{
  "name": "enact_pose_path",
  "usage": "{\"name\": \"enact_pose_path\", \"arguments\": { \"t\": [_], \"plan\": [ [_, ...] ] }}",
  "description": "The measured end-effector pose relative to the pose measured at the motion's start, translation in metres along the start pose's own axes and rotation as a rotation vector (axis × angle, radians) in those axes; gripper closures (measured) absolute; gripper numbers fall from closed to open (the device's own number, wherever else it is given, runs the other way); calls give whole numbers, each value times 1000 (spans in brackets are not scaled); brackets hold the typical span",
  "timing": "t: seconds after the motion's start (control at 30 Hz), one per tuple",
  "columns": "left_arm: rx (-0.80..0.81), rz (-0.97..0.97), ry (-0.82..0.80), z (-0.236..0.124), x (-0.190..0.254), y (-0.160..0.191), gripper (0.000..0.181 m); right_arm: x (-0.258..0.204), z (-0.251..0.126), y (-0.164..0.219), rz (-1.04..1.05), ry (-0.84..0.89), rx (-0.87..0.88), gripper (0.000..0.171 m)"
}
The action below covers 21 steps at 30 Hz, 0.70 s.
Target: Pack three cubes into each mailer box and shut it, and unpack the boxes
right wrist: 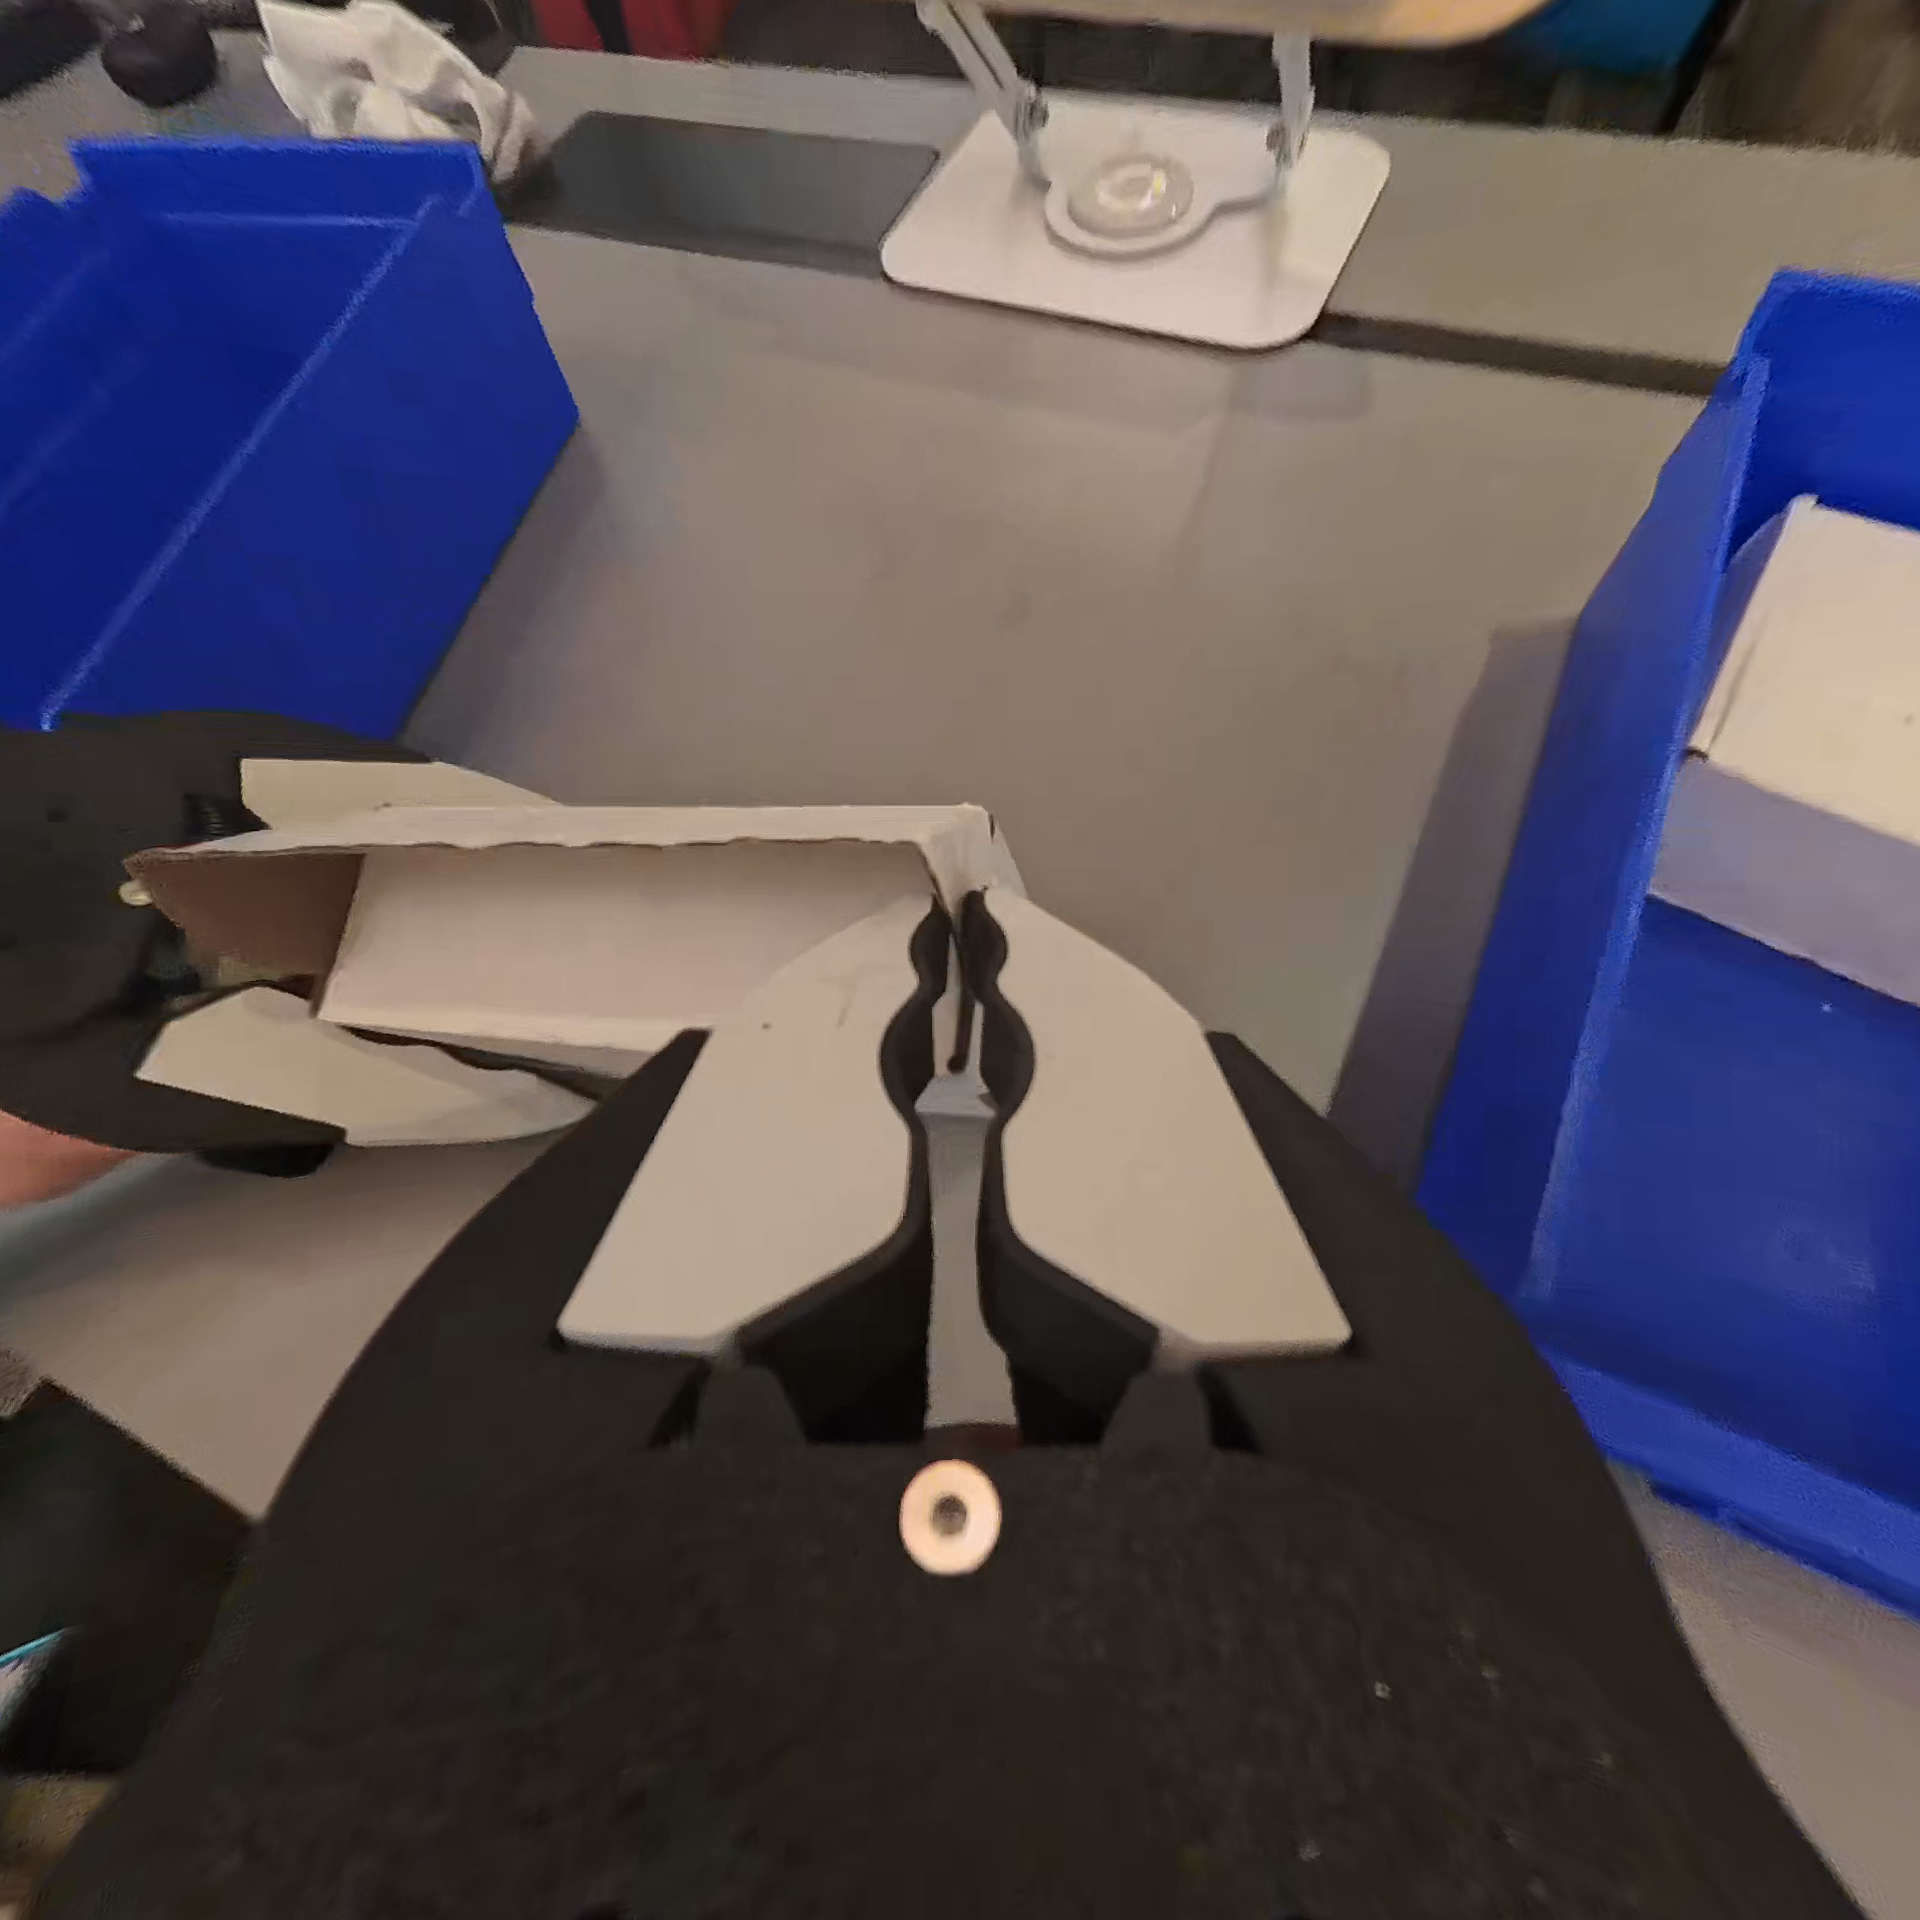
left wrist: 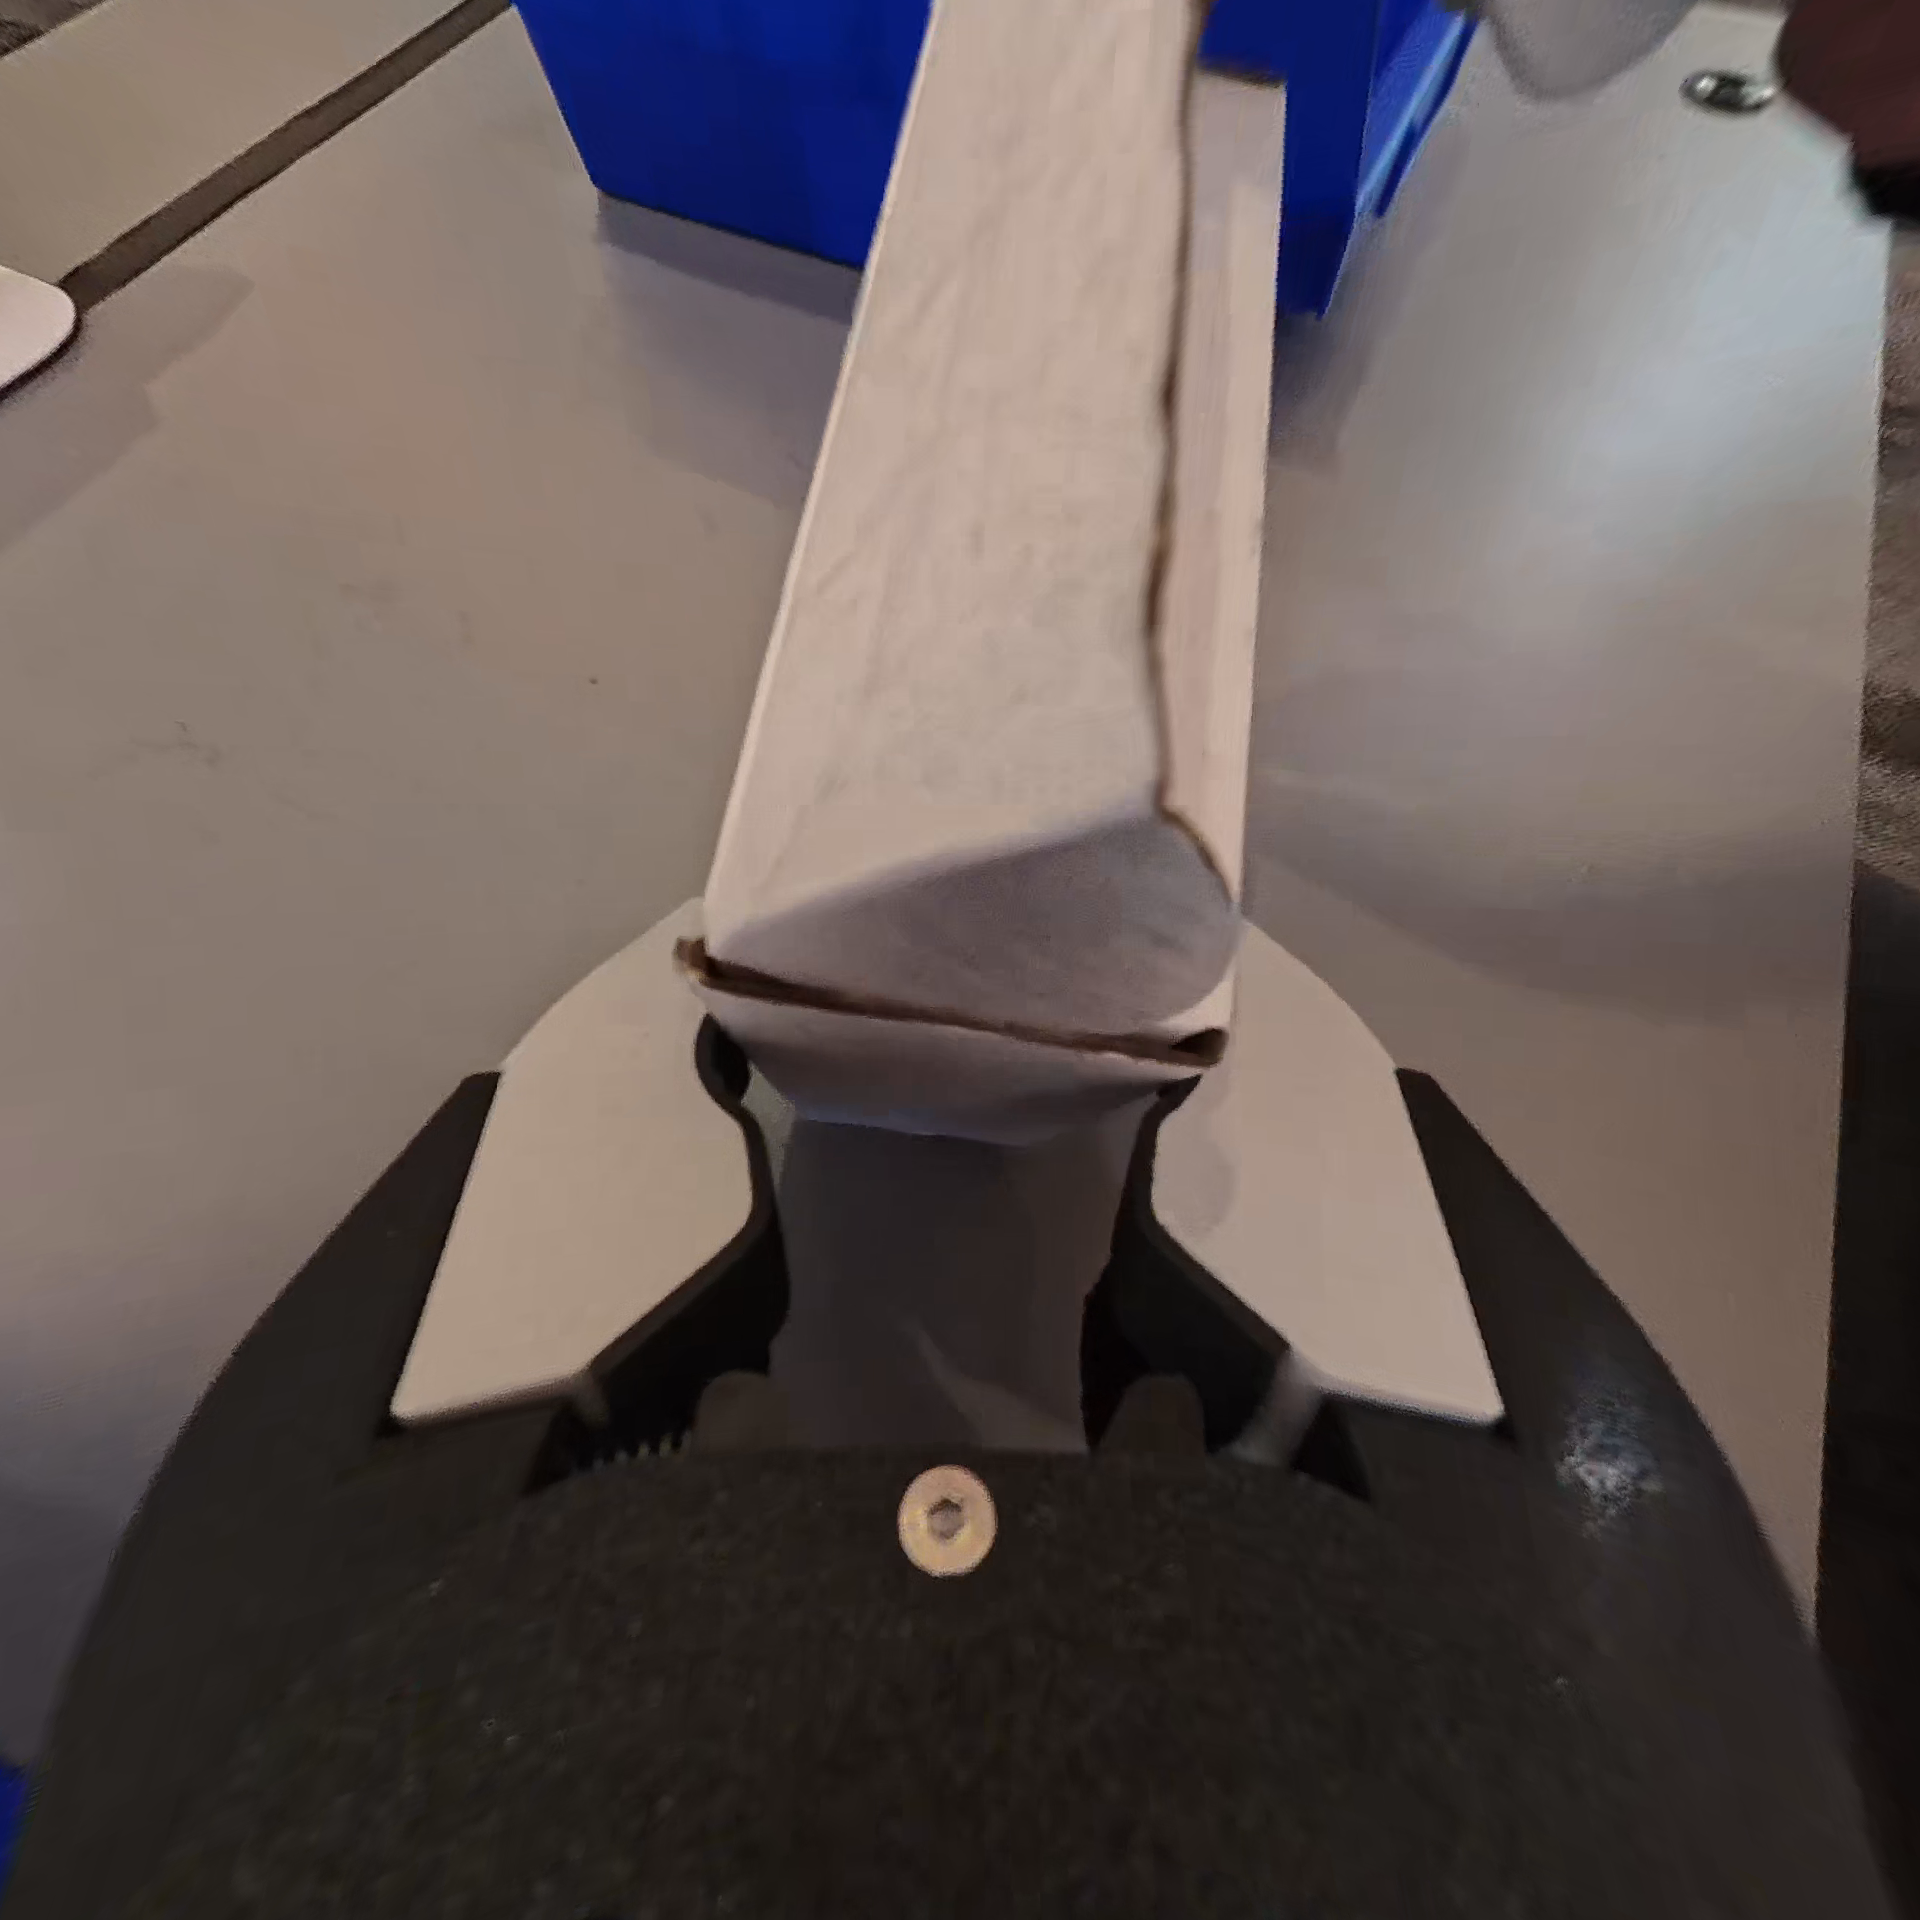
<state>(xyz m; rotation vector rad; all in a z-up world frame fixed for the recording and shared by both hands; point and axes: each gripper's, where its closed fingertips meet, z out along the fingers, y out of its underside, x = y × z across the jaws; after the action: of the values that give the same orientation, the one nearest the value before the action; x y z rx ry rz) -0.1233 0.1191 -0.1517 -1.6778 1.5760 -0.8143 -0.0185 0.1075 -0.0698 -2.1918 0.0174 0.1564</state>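
Note:
A white cardboard mailer box [left wrist: 997, 540] is held off the grey table between both grippers. My left gripper [left wrist: 951, 1049] is shut on one end of it, and the box runs away from the camera toward a blue bin. In the right wrist view the box [right wrist: 623, 925] lies sideways, with a brown inside flap showing at its left end. My right gripper [right wrist: 961, 914] is shut on a thin cardboard edge at the box's right corner. The left gripper [right wrist: 447, 945] grips the box's other end at the left. No cubes are in view.
A blue bin [right wrist: 260, 416] stands at the left. Another blue bin [right wrist: 1621, 935] at the right holds white mailer boxes [right wrist: 1829, 665]. At the back are a white stand base [right wrist: 1143, 229], a dark flat slab [right wrist: 727, 177] and crumpled paper [right wrist: 384, 83]. The left wrist view shows a blue bin [left wrist: 727, 114]. Across from one pair of fingers to the other is roughly 15 centimetres.

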Motion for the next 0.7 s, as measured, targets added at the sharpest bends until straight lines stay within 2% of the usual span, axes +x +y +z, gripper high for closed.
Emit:
{"name": "enact_pose_path", "arguments": {
  "t": [0.1,0.5,0.7],
  "plan": [
    [-20,-3,1,1,3,0,105,2,-1,-1,0,33,-101,169],
    [-66,9,5,1,0,4,107,1,4,-6,32,-51,-382,169],
    [-63,-21,41,3,-1,3,107,7,9,-1,-6,-12,-400,170]
  ]
}}
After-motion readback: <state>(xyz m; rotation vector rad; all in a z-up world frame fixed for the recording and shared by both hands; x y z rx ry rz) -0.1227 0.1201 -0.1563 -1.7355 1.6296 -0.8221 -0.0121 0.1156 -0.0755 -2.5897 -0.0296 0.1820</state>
